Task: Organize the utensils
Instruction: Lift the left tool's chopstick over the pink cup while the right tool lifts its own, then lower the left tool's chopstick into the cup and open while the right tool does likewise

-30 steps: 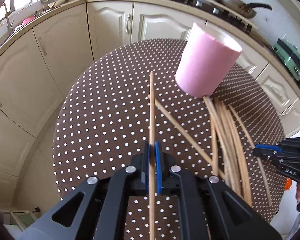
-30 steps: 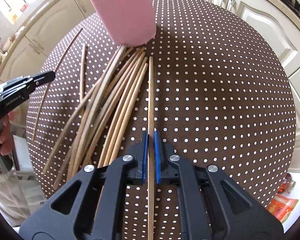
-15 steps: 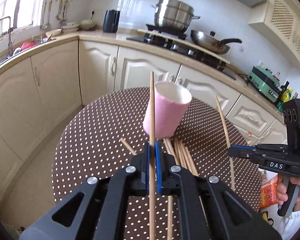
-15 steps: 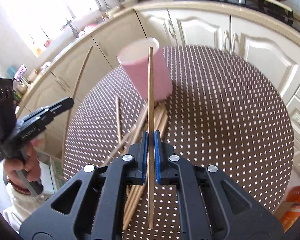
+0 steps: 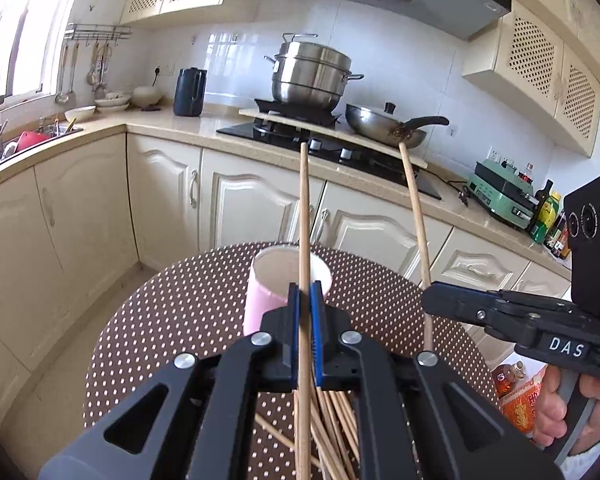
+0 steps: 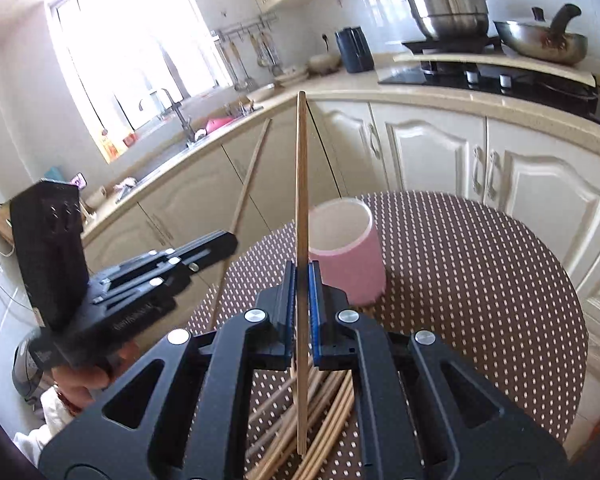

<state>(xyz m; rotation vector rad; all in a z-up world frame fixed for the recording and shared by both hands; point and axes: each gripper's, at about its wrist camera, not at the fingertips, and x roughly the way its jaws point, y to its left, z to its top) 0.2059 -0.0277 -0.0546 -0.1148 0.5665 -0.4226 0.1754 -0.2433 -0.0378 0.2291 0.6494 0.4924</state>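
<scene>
My left gripper [image 5: 304, 292] is shut on a wooden chopstick [image 5: 305, 220] that stands nearly upright, its top well above the pink cup [image 5: 260, 304]. My right gripper [image 6: 301, 272] is shut on another chopstick [image 6: 301, 184], also upright. The pink cup [image 6: 350, 260] stands open-mouthed on the round dotted table [image 6: 480, 272], just beyond both grippers. Several loose chopsticks [image 6: 324, 412] lie on the table below the grippers. In the left wrist view, the right gripper [image 5: 430, 300] shows at the right with its chopstick [image 5: 416, 216]. The left gripper [image 6: 230, 244] appears at the left of the right wrist view.
Cream kitchen cabinets [image 5: 236, 208] wrap behind the table. A steel pot [image 5: 312, 76] and a pan [image 5: 384, 124] sit on the stove. A sink [image 6: 188, 148] lies under the window. A person's hand [image 5: 556, 408] holds the right gripper's handle.
Both grippers rose from the table, each lifting its chopstick, and tilted up from looking down at the tabletop to looking toward the cabinets. The chopsticks now stand upright above the cup.
</scene>
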